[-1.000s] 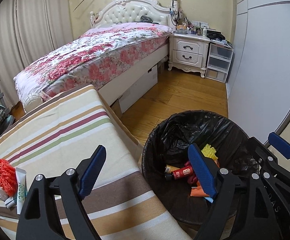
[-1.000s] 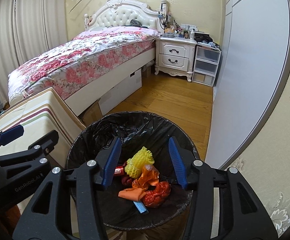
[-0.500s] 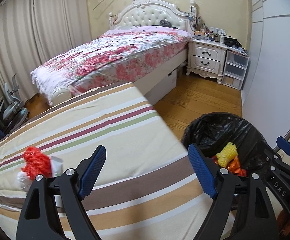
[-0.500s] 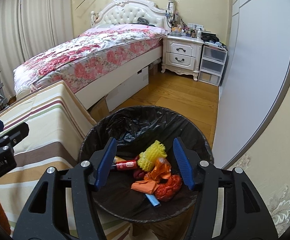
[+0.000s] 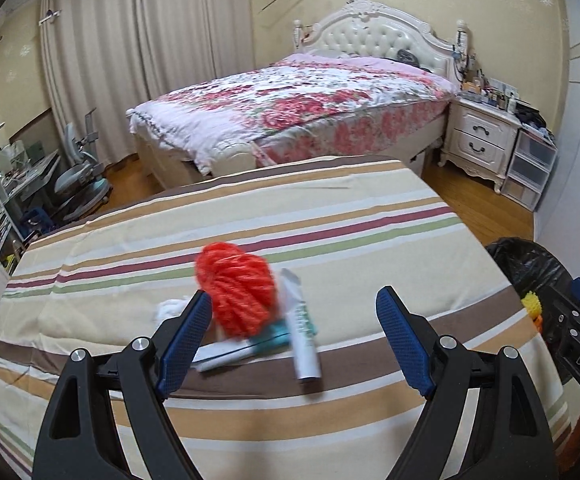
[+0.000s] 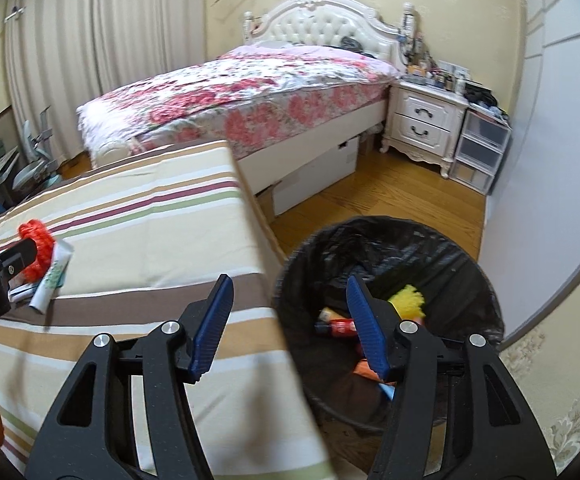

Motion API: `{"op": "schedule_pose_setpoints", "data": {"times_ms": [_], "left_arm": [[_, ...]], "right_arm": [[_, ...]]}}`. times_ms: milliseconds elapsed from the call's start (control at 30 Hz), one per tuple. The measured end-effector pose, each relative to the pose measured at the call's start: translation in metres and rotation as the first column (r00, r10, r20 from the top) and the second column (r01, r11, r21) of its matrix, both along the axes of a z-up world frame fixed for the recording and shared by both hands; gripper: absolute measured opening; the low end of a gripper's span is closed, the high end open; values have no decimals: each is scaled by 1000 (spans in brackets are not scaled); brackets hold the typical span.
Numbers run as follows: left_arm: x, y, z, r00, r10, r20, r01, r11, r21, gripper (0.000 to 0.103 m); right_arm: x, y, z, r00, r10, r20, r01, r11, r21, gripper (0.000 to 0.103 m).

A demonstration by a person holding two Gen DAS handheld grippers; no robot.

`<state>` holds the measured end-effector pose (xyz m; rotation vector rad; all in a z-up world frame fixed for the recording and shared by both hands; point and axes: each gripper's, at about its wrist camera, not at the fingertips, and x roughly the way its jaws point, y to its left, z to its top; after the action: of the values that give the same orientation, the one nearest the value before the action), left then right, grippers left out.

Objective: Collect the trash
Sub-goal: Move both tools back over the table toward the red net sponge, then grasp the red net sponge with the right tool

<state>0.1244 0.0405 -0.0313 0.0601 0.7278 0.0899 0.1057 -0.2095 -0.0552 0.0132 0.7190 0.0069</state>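
An orange foam net [image 5: 236,290] lies on the striped table [image 5: 330,208], with a white-green tube [image 5: 302,336], a white-teal packet [image 5: 234,350] and a white scrap [image 5: 168,308] beside it. My left gripper [image 5: 294,336] is open and empty, just in front of this pile. My right gripper [image 6: 290,324] is open and empty over the table's edge beside the black-lined trash bin [image 6: 390,248], which holds several pieces of trash. The net [image 6: 36,246] and tube [image 6: 52,276] also show in the right wrist view.
A floral bed [image 5: 298,112] stands behind the table, with a white nightstand [image 5: 482,140] and plastic drawers [image 5: 530,168] at the right. Wooden floor [image 6: 390,196] lies between bed and bin. Chairs and clutter [image 5: 70,176] stand at the left. A grey wardrobe [image 6: 550,160] is on the right.
My left gripper has swung left from above the bin to the pile on the table. My right gripper has shifted left off the bin's centre to its left rim. Both stayed open.
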Motion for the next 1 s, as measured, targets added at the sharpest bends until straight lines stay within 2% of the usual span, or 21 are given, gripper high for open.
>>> {"op": "schedule_pose_setpoints", "data": {"times_ms": [200, 400, 667, 1000], "left_arm": [[-3, 60, -4, 991, 131, -20, -131, 991, -12, 82], [-14, 97, -6, 980, 196, -23, -197, 980, -22, 82], [-29, 143, -10, 961, 275, -27, -276, 960, -39, 82], [-41, 201, -15, 923, 381, -44, -383, 922, -49, 81]], "right_arm": [[0, 48, 6, 995, 99, 1, -98, 995, -23, 57], [3, 93, 11, 982, 190, -4, -190, 981, -34, 57], [8, 162, 25, 944, 328, 14, -327, 943, -56, 57], [25, 227, 20, 903, 428, -34, -430, 901, -53, 57]]}}
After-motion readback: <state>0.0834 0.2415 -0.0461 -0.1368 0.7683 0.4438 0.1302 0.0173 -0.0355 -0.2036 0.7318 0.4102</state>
